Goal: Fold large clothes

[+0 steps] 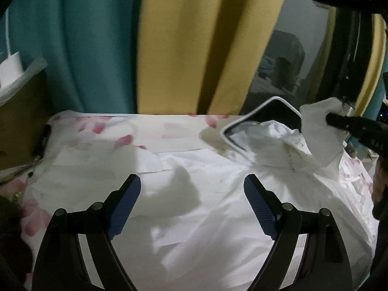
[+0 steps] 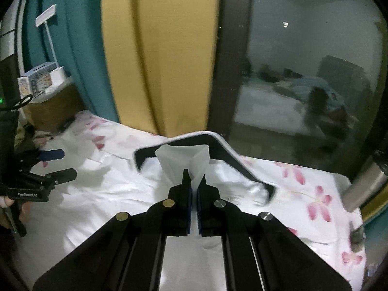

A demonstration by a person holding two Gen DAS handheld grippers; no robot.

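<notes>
Item: one white garment [image 1: 194,194] with a black, white-edged collar [image 2: 218,145], lying spread over a floral bed [image 2: 315,194] in front of curtains [image 1: 169,48] and a dark window [image 2: 315,72].

Right tool [image 2: 193,189]: jaws shut on a peak of white cloth, which stands up from the pinch toward 12 o'clock in its own view. In the left view the same tool sits at 3 o'clock, with cloth bunched at its tip and the fabric drawn up off the bed beside the collar.

Left tool [image 1: 191,206]: jaws standing wide apart, nothing between the blue pads [image 1: 126,208]; it hangs over the garment's body, apart from the fabric as far as the view shows.

Handling, judged: the cloth looks thin, light and limp. It creases readily and will sag from any single hold, so one pinch lifts only a local tent. It appears smooth and may slip from a shallow bite. The collar band looks stiffer than the body.

Grip points, judged: a seam, hem or shoulder edge near the collar suits best. The left tool should take the matching edge toward 9 o'clock, so the fold line stays straight.

Risk: a mid-panel pinch would bunch the layers.
</notes>
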